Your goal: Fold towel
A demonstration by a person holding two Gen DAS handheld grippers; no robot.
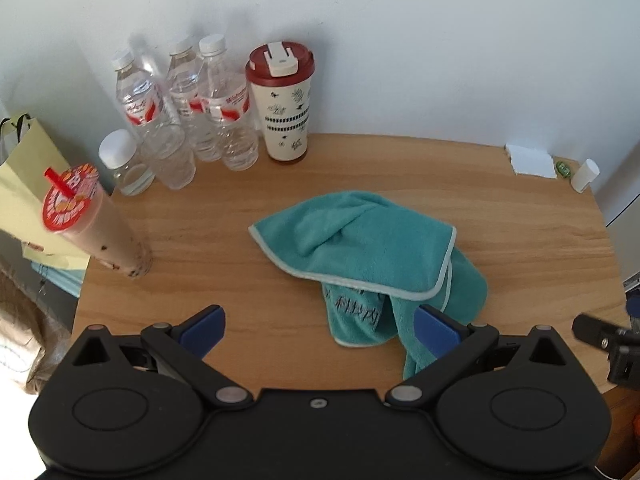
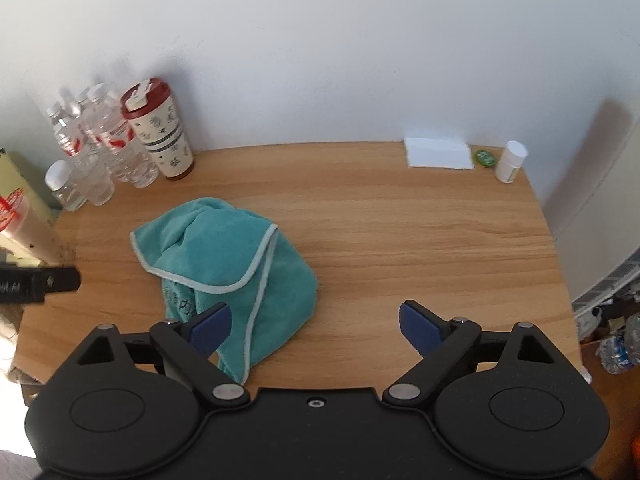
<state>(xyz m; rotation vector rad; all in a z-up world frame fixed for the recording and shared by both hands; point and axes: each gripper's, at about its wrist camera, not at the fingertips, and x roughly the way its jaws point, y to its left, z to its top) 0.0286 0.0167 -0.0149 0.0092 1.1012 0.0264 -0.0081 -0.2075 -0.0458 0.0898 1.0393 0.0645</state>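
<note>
While both grippers hang over the near edge, the table [image 2: 400, 216] fills most of each view, wood-grain, backed by a white wall [image 2: 320, 60]. Towel [image 1: 360, 248] lies crumpled on the table, teal with pale trim, a flap folded over the top and a printed corner poking out at the near side. In the right wrist view the towel [image 2: 224, 256] sits left of centre.

Left gripper [image 1: 320, 330]: jaws wide apart, nothing between them, blue pads; the right pad overlaps the towel's near-right edge in view, contact can't be told. Right gripper [image 2: 316, 326]: jaws wide apart, holding nothing; its left pad sits over the towel's near edge, contact unclear. The right gripper's black tip shows at the right edge of the left wrist view.

Far left corner: tumbler [image 1: 282, 104], cream with a red lid, upright against the wall. Just left of it, a cluster of clear bottles [image 1: 192, 108] with red labels, upright. Milk tea cup [image 1: 92, 220] with red lid and straw at the left edge, beside a yellow bag [image 1: 28, 184] off the table.

Far right corner: white napkin [image 2: 438, 153], a small green item [image 2: 484, 157] just right of it, then a small white jar [image 2: 510, 162].
</note>
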